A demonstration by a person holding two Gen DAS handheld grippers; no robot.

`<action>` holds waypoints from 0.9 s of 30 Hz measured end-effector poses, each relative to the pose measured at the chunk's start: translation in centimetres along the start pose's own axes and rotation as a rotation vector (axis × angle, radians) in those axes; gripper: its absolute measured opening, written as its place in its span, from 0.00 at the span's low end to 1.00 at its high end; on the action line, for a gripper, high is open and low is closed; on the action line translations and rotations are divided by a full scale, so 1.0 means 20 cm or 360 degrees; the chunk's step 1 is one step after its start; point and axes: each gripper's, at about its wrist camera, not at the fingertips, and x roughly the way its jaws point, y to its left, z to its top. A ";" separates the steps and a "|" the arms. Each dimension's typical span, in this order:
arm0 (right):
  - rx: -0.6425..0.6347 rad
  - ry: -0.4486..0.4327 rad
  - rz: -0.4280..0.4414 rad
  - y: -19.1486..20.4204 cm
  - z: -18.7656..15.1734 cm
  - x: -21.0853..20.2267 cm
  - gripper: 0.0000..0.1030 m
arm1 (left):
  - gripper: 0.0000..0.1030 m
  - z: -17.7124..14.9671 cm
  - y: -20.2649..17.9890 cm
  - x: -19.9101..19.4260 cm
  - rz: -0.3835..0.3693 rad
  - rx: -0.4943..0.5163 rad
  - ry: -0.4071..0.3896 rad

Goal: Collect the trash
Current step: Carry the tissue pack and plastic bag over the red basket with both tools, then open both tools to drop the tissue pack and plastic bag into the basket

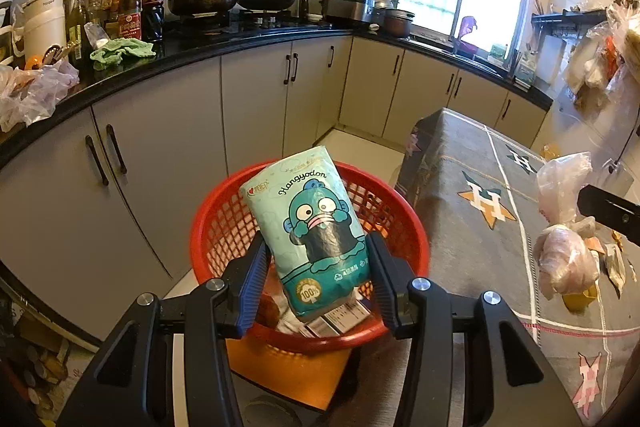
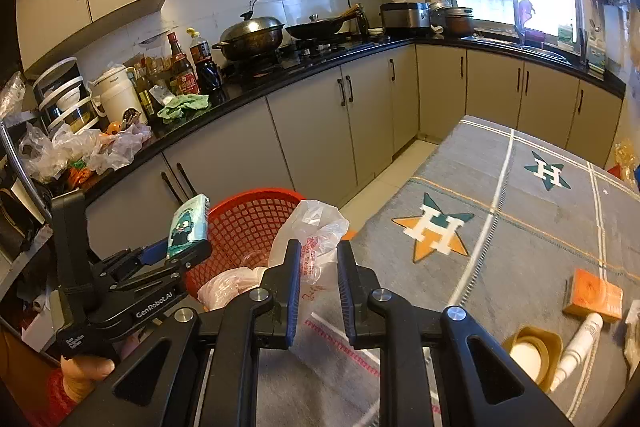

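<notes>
My left gripper is shut on a teal tissue pack printed with a cartoon fish, held above the red mesh basket. The basket holds a few cartons and wrappers. The right wrist view shows the left gripper with the pack over the basket. My right gripper is shut on a crumpled clear plastic bag at the table's left edge, beside the basket. The bag also shows in the left wrist view.
A grey cloth with star logos covers the table. On it lie an orange box, a white tube and a gold lid. Kitchen cabinets and a cluttered black counter stand behind the basket.
</notes>
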 end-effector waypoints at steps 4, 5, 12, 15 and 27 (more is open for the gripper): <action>-0.0023 0.0014 0.0000 0.03 0.04 0.07 0.18 | 0.46 0.02 0.04 0.03 0.0011 -0.0001 0.0009; -0.0028 0.0018 -0.0001 0.04 0.04 0.08 0.18 | 0.46 0.02 0.05 0.04 0.0015 -0.0003 0.0014; -0.0057 0.0060 -0.0002 0.09 0.08 0.22 0.18 | 0.46 0.02 0.12 0.11 0.0032 -0.0025 0.0051; -0.0063 0.0078 -0.0006 0.11 0.10 0.28 0.18 | 0.46 0.01 0.14 0.15 0.0038 -0.0031 0.0073; -0.0040 0.0170 -0.0012 0.12 0.10 0.51 0.19 | 0.47 -0.02 0.14 0.29 0.0056 0.0007 0.0150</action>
